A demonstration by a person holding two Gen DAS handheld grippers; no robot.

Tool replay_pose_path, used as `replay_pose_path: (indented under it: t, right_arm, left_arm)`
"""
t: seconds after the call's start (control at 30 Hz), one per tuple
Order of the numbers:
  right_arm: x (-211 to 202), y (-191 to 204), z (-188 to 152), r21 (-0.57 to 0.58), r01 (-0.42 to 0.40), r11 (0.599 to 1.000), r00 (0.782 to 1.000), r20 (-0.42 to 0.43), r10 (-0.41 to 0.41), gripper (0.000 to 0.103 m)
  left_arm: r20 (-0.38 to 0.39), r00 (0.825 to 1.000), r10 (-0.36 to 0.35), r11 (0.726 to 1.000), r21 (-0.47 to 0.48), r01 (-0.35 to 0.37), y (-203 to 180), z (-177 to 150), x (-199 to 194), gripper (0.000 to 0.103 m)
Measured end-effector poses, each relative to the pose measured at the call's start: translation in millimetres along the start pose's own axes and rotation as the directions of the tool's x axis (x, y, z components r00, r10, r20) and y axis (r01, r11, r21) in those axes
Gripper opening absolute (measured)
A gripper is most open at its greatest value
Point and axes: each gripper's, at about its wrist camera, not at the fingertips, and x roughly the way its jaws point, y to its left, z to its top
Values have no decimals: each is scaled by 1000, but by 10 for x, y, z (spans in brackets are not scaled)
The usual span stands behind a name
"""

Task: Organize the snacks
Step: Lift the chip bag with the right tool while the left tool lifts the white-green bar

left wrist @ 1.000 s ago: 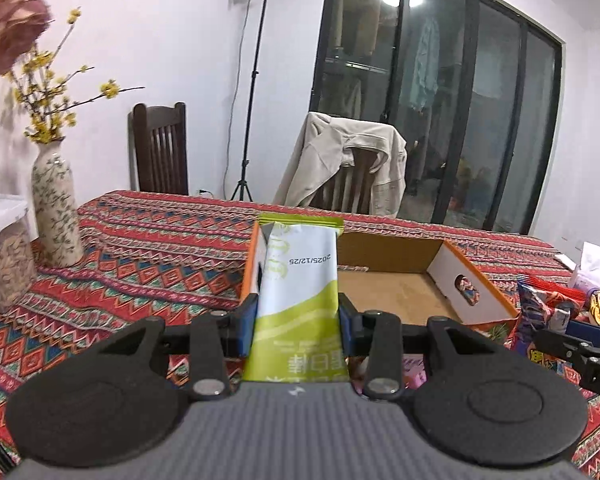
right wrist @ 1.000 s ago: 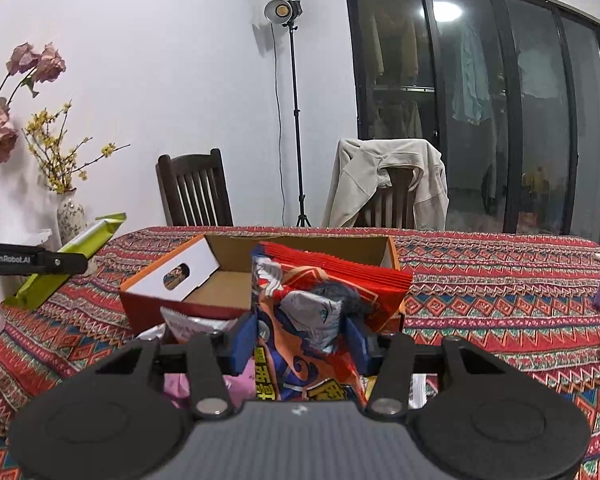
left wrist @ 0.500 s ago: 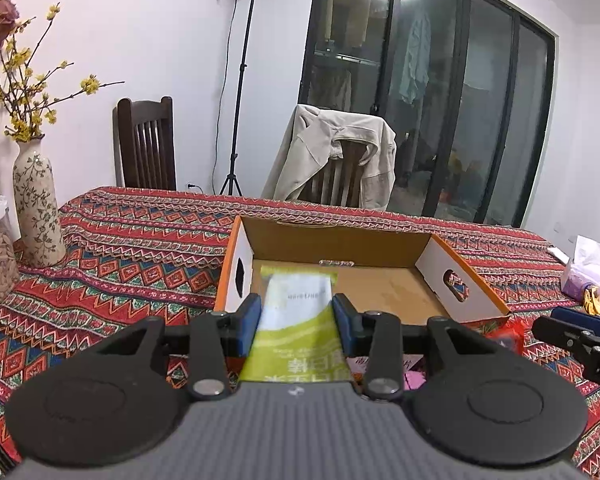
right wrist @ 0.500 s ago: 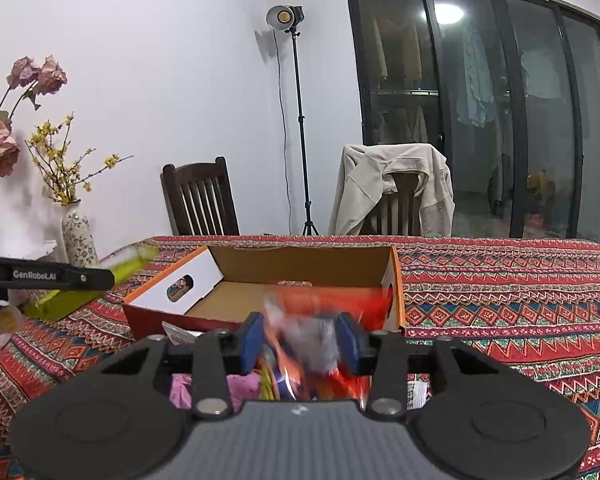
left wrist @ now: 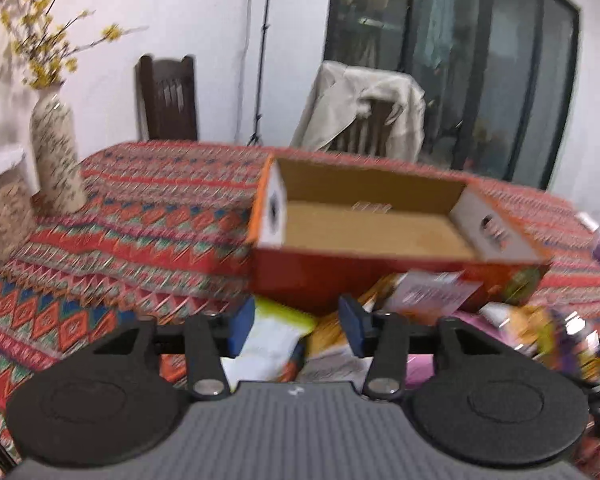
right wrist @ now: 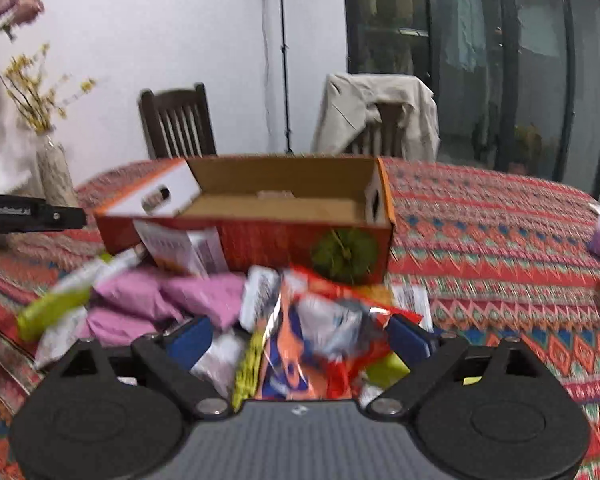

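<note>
An open orange cardboard box (left wrist: 372,232) (right wrist: 284,208) stands empty on the patterned tablecloth. A pile of snack packets (right wrist: 204,296) lies against its near wall. My left gripper (left wrist: 296,326) hovers low over the pile, jaws opening. A green-and-white packet (left wrist: 276,336) lies loose between them, clear of the right pad. My right gripper (right wrist: 300,340) is spread wide, jaws still opening. A red-orange packet (right wrist: 320,332) rests on the pile between them, touching neither pad. A finger of the left gripper (right wrist: 32,214) shows at the left edge of the right wrist view.
A patterned vase (left wrist: 56,152) with yellow sprigs and a food jar (left wrist: 4,216) stand at the table's left. Two chairs (right wrist: 176,124) stand behind the table, one draped with a beige jacket (right wrist: 380,112). More packets (left wrist: 548,332) lie to the right of the pile.
Both grippers have sunk toward the pile in front of the box. The left let the green packet slip down out of its pads. The right spread its jaws and released the red-orange packet.
</note>
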Motion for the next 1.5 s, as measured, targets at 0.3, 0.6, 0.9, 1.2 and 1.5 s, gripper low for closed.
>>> replay_pose_path:
  t: [0.3, 0.6, 0.9, 1.2, 1.5]
  right_arm:
    - [-94, -86, -138, 62, -44, 997, 999, 29, 42, 57]
    - [-154, -123, -3, 59, -29, 998, 997, 73, 25, 57]
    - [-207, -132, 103, 38, -40, 998, 992, 118, 35, 57]
    - [-189, -94, 585, -16, -60, 998, 975, 215, 62, 58]
    - [151, -81, 1331, -30, -77, 997, 961, 262, 83, 58]
  left_arm:
    - [-70, 995, 67, 997, 39, -64, 277, -155, 115, 76]
    - [-155, 987, 38, 997, 77, -26, 264, -238, 413, 44]
    - [-31, 1000, -1, 999, 36, 2, 283, -146, 24, 36]
    - [127, 991, -38, 997, 65, 30, -27, 523, -241, 36]
    - [155, 985, -76, 992, 107, 59, -533, 1113, 133, 37]
